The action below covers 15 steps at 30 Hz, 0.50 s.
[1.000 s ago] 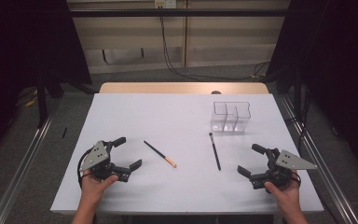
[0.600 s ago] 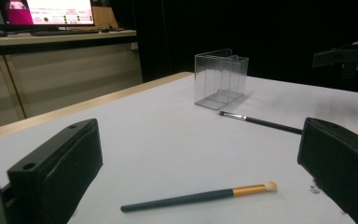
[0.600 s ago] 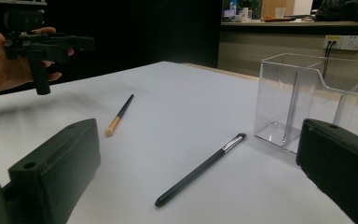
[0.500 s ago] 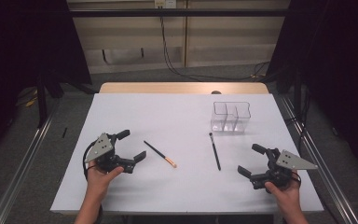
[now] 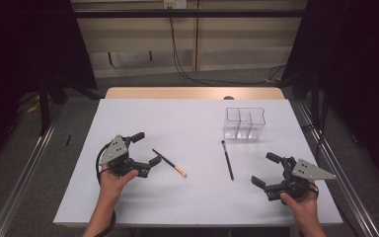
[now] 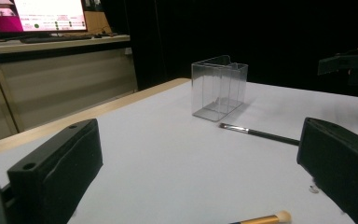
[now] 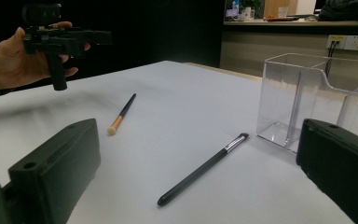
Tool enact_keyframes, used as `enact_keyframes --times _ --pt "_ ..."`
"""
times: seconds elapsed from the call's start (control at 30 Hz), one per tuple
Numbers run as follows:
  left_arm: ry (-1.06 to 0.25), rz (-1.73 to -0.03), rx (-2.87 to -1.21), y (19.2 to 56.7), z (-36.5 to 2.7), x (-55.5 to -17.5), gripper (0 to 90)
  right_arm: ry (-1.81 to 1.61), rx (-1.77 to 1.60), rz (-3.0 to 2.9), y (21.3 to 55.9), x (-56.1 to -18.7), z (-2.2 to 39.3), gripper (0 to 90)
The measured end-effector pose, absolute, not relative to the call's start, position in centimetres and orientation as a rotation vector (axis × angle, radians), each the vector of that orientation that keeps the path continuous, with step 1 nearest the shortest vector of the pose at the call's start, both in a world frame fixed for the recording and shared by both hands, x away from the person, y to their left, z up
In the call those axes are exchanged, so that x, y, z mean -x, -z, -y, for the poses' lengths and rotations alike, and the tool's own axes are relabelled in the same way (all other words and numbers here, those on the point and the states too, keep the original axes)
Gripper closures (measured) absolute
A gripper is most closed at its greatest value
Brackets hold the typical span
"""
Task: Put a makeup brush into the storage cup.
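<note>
A person's left gripper [image 5: 143, 148] hovers over the white tabletop [image 5: 192, 128], jaws spread wide and empty, one jaw tip just beside the dark end of a gold-handled brush [image 5: 169, 163] that lies flat and angled — its pale bristle tip pointing toward the person's side. The right gripper [image 5: 266, 170] sits near the tabletop's right front edge, jaws likewise spread and holding nothing, well apart from a slim black brush [image 5: 227, 159] lying nearly straight between the two hands. Behind that brush, near its bristle end but apart from it, stands a clear plastic organizer [image 5: 244, 123] with upright compartments — empty, as the right gripper view shows [image 7: 307, 98]. Both brushes rest on the tabletop, untouched.
</note>
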State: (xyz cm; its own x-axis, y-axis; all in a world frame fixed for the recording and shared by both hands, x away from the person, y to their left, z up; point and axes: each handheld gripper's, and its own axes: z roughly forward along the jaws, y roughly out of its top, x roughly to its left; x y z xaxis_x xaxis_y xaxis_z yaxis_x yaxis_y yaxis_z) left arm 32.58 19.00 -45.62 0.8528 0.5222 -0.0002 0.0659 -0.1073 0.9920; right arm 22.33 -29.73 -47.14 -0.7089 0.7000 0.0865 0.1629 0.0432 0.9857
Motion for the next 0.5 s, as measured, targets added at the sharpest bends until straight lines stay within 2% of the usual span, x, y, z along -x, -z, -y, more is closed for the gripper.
enact_keyframes --times 0.5 --pt "-0.402 -0.453 -1.657 45.8 -17.4 -33.6 0.0 -1.709 -0.859 -1.917 47.2 -22.3 29.5 0.0"
